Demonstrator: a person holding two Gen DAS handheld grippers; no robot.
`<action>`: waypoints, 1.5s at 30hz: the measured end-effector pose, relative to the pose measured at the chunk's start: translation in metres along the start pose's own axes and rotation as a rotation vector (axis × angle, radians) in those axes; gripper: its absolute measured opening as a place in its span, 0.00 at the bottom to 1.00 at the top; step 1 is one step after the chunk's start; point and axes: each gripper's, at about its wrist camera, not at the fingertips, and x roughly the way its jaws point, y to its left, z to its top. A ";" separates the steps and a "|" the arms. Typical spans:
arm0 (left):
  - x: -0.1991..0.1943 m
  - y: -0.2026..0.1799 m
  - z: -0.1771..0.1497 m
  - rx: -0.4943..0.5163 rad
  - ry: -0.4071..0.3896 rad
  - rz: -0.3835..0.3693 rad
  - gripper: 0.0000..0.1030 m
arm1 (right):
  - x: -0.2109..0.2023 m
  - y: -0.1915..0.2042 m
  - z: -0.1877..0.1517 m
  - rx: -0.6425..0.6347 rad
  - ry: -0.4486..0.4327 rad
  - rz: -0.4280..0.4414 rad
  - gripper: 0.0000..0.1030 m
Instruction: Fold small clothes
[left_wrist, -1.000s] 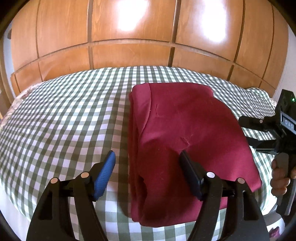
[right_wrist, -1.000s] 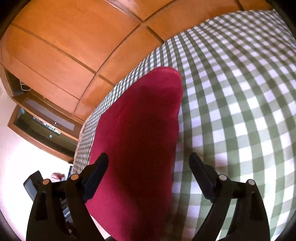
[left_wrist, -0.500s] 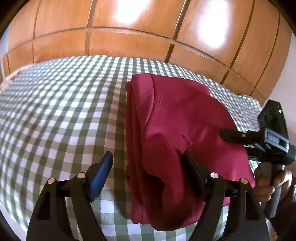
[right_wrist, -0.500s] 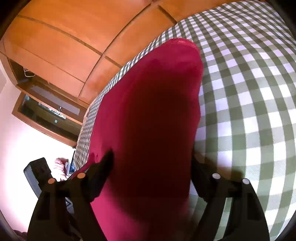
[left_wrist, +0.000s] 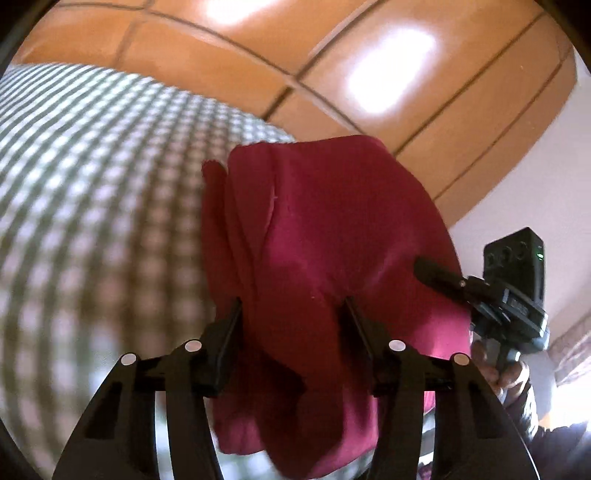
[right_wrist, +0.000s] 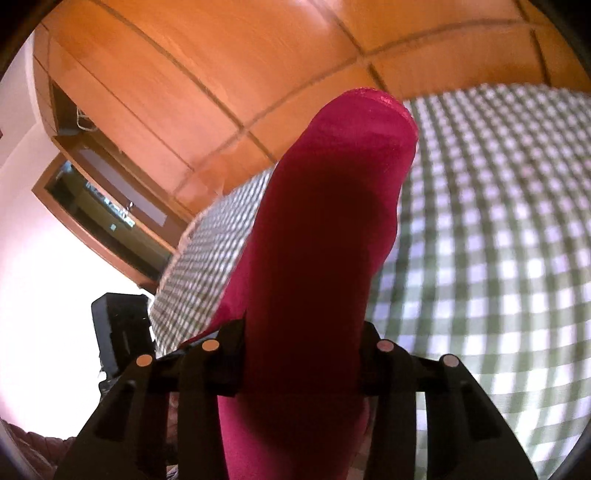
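Both the left gripper and right gripper had just narrowed onto the folded red garment, which rose toward twelve o'clock over the checked bedspread. Through blur, the clamp seemed partial; loose layers at seven o'clock could slip and unfold.

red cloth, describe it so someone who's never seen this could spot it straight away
Find the bed with the green-and-white checked cover before the wooden panelling. The folded red cloth lies there, both grippers clamping its near end. It is the only plain, solid-coloured fabric on the checks.
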 end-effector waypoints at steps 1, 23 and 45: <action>0.012 -0.013 0.008 0.020 0.012 -0.018 0.51 | -0.009 -0.003 0.003 0.002 -0.021 -0.010 0.39; 0.198 -0.169 0.009 0.475 0.119 0.225 0.56 | -0.167 -0.161 -0.011 0.210 -0.300 -0.579 0.60; 0.166 -0.160 -0.009 0.363 0.023 0.341 0.82 | -0.109 -0.099 -0.043 0.053 -0.212 -0.726 0.78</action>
